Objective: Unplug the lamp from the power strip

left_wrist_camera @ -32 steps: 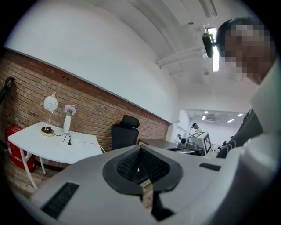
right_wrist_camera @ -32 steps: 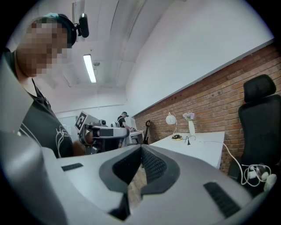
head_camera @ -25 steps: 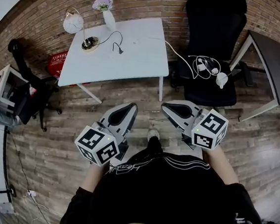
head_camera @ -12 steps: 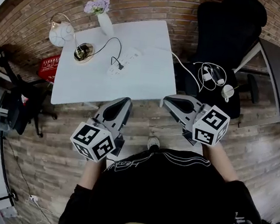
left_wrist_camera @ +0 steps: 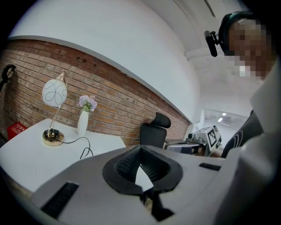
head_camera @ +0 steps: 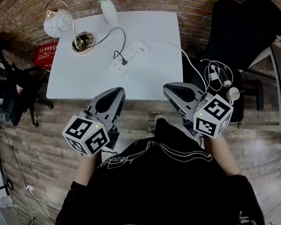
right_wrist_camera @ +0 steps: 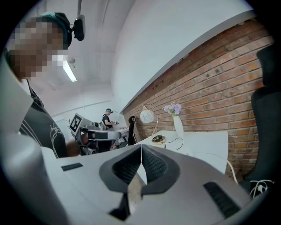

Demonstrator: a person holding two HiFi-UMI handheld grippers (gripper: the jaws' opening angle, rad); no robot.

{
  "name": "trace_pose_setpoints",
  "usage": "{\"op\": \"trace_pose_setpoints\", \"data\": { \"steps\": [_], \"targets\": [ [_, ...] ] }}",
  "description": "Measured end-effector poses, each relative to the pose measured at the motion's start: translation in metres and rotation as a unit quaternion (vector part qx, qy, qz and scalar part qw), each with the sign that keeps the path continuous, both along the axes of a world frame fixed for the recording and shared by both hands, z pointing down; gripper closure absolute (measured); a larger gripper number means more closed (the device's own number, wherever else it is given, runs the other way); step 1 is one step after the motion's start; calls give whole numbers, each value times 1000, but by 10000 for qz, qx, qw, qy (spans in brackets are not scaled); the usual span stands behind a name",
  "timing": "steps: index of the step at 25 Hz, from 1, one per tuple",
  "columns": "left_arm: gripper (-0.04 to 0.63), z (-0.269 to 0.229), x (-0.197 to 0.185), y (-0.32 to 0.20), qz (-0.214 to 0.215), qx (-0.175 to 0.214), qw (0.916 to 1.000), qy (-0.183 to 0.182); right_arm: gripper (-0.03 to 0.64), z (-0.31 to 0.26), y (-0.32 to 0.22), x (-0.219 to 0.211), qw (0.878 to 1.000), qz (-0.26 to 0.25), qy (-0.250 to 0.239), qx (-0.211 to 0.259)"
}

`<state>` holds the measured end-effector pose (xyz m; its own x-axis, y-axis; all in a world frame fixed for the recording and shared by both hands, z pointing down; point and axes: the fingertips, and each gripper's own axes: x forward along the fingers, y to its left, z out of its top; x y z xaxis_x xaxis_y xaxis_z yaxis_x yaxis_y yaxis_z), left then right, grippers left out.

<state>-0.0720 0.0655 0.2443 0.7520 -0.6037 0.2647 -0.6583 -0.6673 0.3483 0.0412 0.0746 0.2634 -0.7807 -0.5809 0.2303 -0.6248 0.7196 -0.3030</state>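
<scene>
- Upper centre of the head view: I see the power strip (head_camera: 129,58) lying on the white table (head_camera: 149,80), with a black plug (head_camera: 122,62) at its lower-left end.
- From that plug a black cord (head_camera: 109,33) loops up-left to the lamp (head_camera: 57,23) in the upper left, beside a vase (head_camera: 109,11).
- My left gripper (head_camera: 117,91) sits below the strip, at the table's near edge and well apart from it; its jaws are pressed together with nothing between them.
- My right gripper (head_camera: 169,90) sits lower right of the strip, by the table's corner, also closed and empty.
</scene>
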Motion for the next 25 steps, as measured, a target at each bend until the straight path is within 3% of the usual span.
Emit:
{"op": "trace_pose_setpoints", "data": {
  "steps": [10,19,25],
  "targets": [
    [592,40,-27,-64,-696,-415,9966,-169,620,34,-76,-18,9980,-543,-130,-301],
    [592,93,-30,-120,-1012,-1029,9891,-286,620,83,-157,-19,9944,-726,-118,-763],
    [592,128,-42,-142,-1162,-1278,9835,-535,620,125,-194,-30,9920,-794,157,-968]
  ]
}}
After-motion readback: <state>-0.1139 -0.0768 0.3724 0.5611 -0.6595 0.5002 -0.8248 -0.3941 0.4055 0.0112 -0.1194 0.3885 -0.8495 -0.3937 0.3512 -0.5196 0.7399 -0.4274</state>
